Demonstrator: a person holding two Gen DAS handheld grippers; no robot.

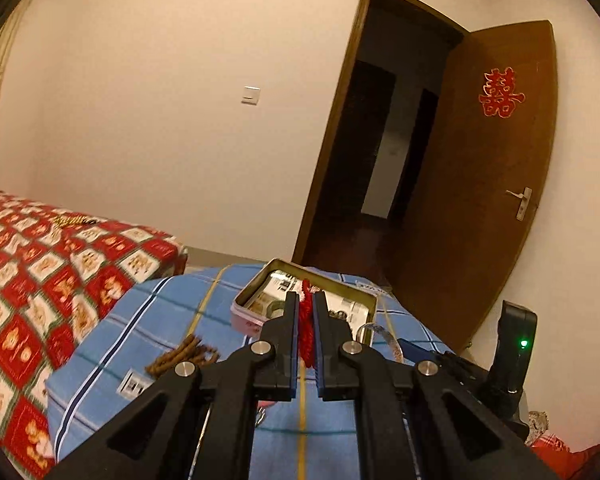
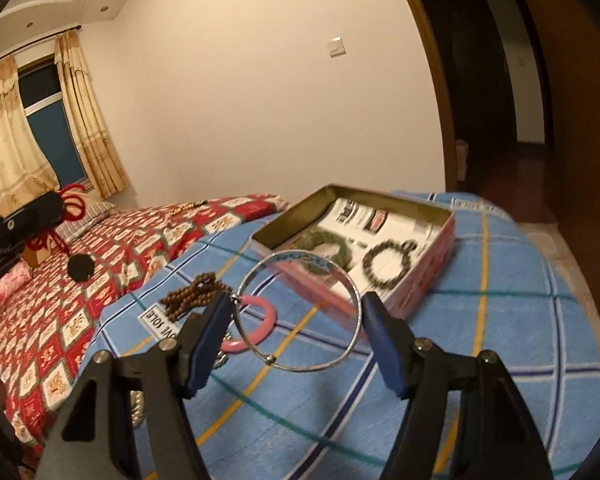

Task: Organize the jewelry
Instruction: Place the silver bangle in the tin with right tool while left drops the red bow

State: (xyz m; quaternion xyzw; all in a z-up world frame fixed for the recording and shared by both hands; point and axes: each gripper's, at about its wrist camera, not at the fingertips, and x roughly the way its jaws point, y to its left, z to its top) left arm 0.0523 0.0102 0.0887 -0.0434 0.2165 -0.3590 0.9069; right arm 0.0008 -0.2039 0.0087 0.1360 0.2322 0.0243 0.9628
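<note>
Left wrist: left gripper (image 1: 306, 304) pinches a red cord ornament (image 1: 306, 326), soft, light, limp; held above the tin box (image 1: 256, 286) on the blue plaid cloth (image 1: 172, 320).

Right wrist: right gripper (image 2: 294, 312) spread around a silver bangle (image 2: 300, 312), rim touching both pads; whether gripped, cannot tell. Thin, stiff, probably slippery; take across the rim. Pink ring (image 2: 260, 322) and wooden beads (image 2: 194, 294) lie beside.

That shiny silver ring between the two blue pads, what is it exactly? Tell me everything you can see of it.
It is a thin silver bangle, metal by its shine, a large round hoop of wire with a small bead or knot on its near side and a faintly marked band along its far arc. The right gripper holds it tilted above the blue checked cloth, its jaws set wide, one pad at each side of the hoop. Through it show a pink ring and the near edge of the open tin.
</note>
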